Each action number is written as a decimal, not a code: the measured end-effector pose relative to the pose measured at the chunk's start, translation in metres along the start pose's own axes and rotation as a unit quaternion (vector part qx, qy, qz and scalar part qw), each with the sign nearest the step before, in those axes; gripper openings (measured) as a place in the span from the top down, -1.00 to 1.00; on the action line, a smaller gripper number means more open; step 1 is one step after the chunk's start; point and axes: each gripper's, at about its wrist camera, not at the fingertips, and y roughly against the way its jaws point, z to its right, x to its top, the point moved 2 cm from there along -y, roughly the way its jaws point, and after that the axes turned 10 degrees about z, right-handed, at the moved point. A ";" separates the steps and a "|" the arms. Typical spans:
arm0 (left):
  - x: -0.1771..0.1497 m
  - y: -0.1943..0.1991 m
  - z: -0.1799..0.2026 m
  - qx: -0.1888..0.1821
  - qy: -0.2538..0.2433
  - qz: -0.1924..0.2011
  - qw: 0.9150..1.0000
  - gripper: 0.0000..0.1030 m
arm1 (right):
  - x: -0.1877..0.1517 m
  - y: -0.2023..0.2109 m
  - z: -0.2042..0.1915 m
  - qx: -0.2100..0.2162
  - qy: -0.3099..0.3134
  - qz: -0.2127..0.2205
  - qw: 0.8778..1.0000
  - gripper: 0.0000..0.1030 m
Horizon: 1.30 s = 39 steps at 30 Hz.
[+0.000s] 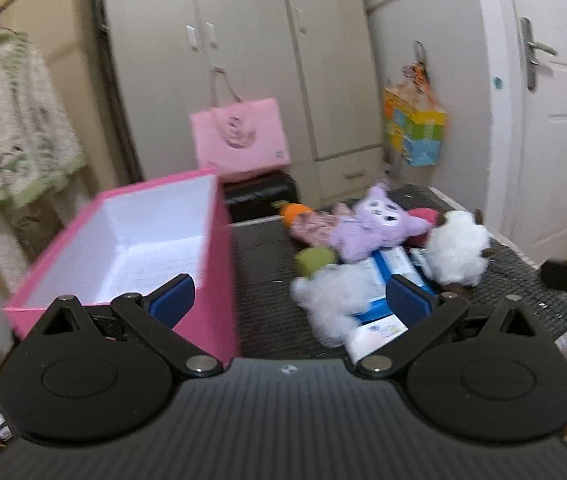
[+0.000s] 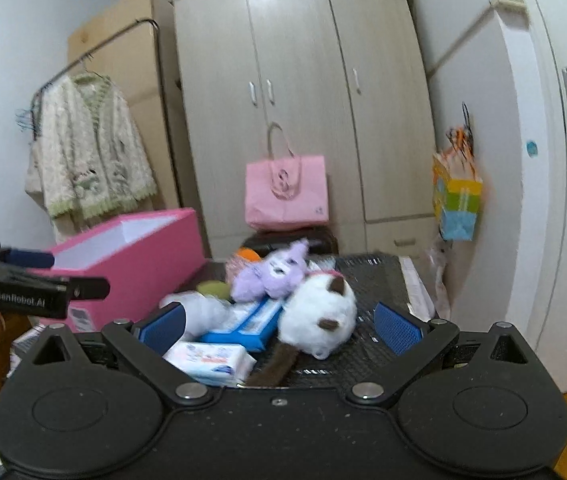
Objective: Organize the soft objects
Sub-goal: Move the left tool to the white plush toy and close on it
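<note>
An open pink box [image 1: 131, 248] [image 2: 135, 256] with a white inside stands on the dark mat [image 1: 263, 280], left of a heap of toys. The heap holds a purple plush [image 1: 379, 224] [image 2: 271, 274], a white cat plush with brown ears [image 1: 459, 248] [image 2: 319, 316], a smaller white plush [image 1: 331, 296] [image 2: 199, 312], a green soft piece [image 1: 315, 260] and an orange one [image 1: 295, 212]. My left gripper [image 1: 291, 300] is open, hovering before the box and heap. My right gripper [image 2: 279, 324] is open just short of the white cat. The left gripper's body [image 2: 31, 292] shows in the right wrist view.
Blue-and-white packets [image 1: 391, 272] [image 2: 211, 360] lie under the plushes. A pink paper bag [image 1: 239, 140] sits on a black case against the wardrobe [image 1: 243, 60]. A colourful bag [image 1: 415, 124] hangs by the white door [image 1: 555, 120]. A cardigan [image 1: 11, 120] hangs at left.
</note>
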 end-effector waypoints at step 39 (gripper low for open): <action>-0.003 -0.168 0.095 -0.286 0.089 -0.136 0.945 -0.36 | -0.036 -0.127 0.051 0.060 -0.034 -0.123 0.990 -0.38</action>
